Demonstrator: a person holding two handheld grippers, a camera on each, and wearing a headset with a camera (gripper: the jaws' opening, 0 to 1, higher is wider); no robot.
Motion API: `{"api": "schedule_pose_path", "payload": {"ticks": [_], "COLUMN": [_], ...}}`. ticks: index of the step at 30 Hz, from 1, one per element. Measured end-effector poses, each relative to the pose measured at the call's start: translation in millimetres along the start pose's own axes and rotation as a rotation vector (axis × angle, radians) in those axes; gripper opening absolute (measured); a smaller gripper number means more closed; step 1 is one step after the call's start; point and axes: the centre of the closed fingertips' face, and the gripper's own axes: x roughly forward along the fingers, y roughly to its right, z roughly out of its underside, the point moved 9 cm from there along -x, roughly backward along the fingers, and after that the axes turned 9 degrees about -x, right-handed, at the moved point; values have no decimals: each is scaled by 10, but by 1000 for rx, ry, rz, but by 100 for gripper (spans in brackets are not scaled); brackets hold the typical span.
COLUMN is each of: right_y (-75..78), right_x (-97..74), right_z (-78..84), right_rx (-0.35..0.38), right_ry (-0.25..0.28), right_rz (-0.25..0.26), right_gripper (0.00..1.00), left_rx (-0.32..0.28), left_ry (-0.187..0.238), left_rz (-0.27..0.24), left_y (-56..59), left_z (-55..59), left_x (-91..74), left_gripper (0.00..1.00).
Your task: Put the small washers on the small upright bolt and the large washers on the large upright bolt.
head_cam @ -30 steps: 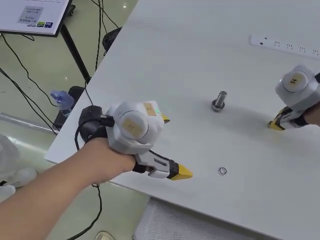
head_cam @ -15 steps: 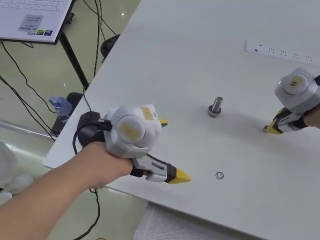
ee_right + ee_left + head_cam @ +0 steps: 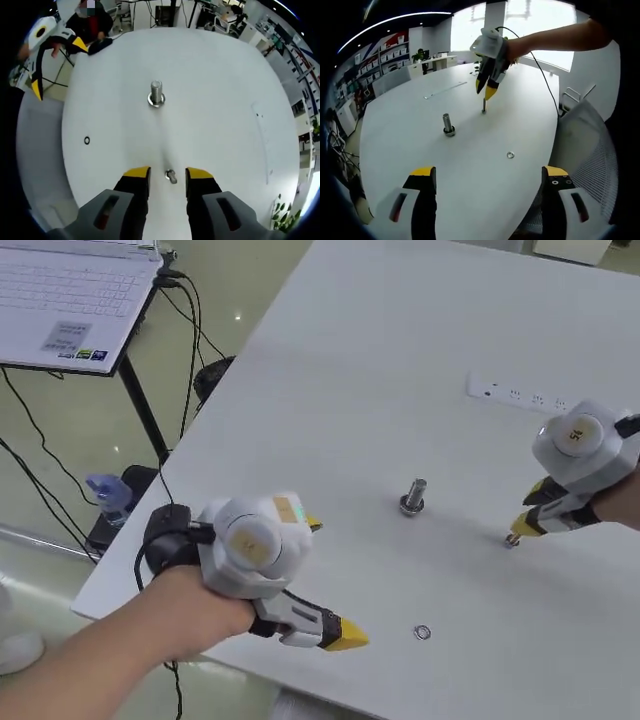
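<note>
Two bolts: large bolt (image 3: 413, 497) stands upright mid-table; small bolt (image 3: 512, 539) stands upright at its 4 o'clock, well apart.
Washer (image 3: 422, 632): one small ring lying flat on the table (image 3: 380, 360), at 6 o'clock from the large bolt, near the front edge.
Right gripper (image 3: 522, 525): jaws slightly parted, small bolt's top between the tips; whether they touch it cannot be told.
Left gripper (image 3: 488, 172): jaws spread wide, nothing between them, at 8 o'clock from the large bolt.
Power strip (image 3: 520, 400): at 1 o'clock.
</note>
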Motion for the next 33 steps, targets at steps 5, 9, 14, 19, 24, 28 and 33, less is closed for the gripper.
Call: {"api": "schedule_pose_path", "payload": {"ticks": [5, 9, 14, 19, 24, 28, 33], "right_y": [-160, -291, -444, -562, -635, -726, -894], "right_x": [-43, -74, -64, -38, -21, 23, 128], "right_z": [-121, -205, -277, -323, -348, -387, -408], "right_rx": [-18, -31, -43, -39, -34, -32, -60], "right_ry": [25, 49, 63, 85, 104, 139, 144], "right_rz": [-3, -11, -15, -29, -39, -54, -86], "right_gripper": [31, 34, 34, 34, 35, 35, 35], "left_rx": [15, 30, 43, 49, 49, 53, 43], "left_ry": [18, 7, -4, -18, -30, -44, -39], "left_rz": [-1, -6, -10, -18, -21, -24, -29], "left_y": [18, 14, 22, 22, 39, 38, 31], "left_z": [-59, -59, -58, -37, -8, 19, 48], "left_x": [-27, -44, -71, -94, -100, -107, -92], "left_gripper": [86, 87, 87, 88, 87, 87, 87]}}
